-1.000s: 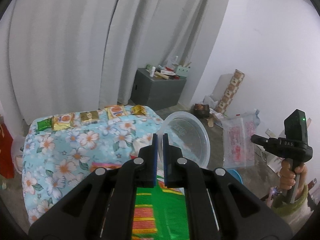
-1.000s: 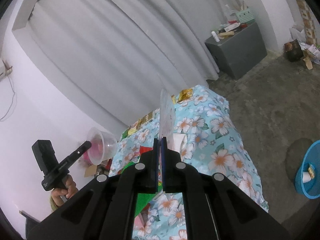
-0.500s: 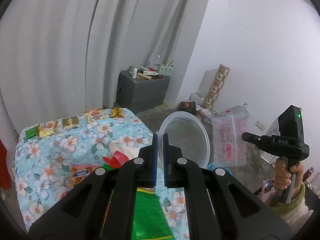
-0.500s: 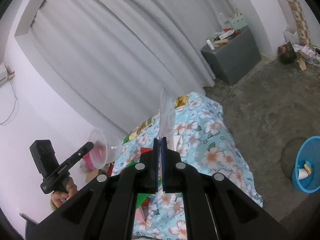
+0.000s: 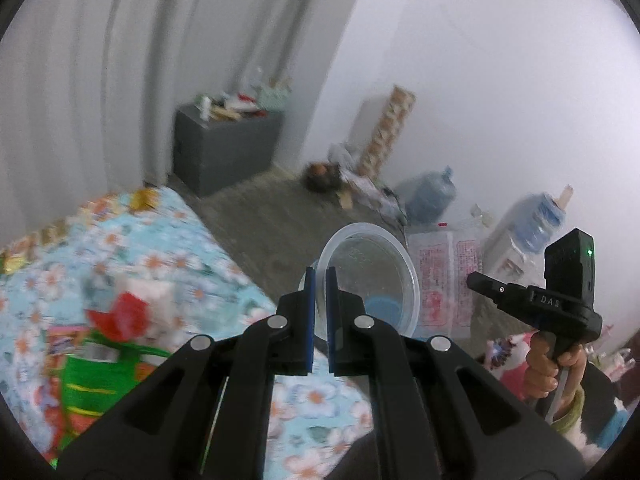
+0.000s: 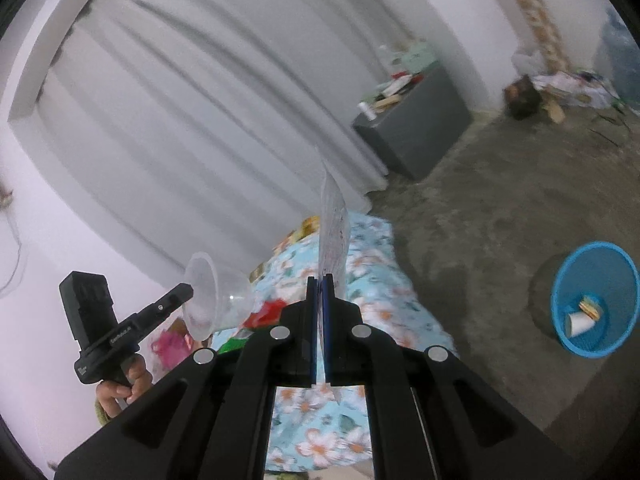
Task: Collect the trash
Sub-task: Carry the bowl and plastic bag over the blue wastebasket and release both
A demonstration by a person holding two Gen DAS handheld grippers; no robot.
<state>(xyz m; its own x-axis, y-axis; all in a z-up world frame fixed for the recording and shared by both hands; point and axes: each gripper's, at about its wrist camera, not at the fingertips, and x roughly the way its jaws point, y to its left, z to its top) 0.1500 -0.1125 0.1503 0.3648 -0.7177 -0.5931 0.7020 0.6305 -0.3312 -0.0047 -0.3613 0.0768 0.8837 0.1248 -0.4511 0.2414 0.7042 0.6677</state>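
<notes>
Since the earlier frames both hands have swung away from the bed toward the open floor. The flowered bedspread [image 5: 168, 264], which filled the left wrist view a second ago, has slid off to the left, and water jugs [image 5: 432, 196] along the far wall have come into sight. The blue waste basket [image 6: 594, 300], previously at the edge of the right wrist view, now sits well inside it.

Nearest: the left gripper [image 5: 319, 276] has its pads pressed onto the rim of a clear plastic bowl [image 5: 372, 276], held on edge with its mouth toward the camera. The right gripper [image 6: 319, 284] is pinched flat on a thin clear plastic bag [image 6: 334, 236] that stands up from the jaws. Both items are carried in the air, clear of the bed.

Middle distance: wrappers and a red scrap [image 5: 120, 312] lie uncollected on the bedspread. The basket stands on the concrete floor, apart from the bed, with a paper cup [image 6: 578, 322] and other refuse inside.

Far: a grey cabinet [image 6: 416, 124] with clutter stands against the curtain.

Assessment: the turn brings two pieces of trash toward the basket. Neither is over it yet. Releasing both comes next, and more litter waits on the bed.
</notes>
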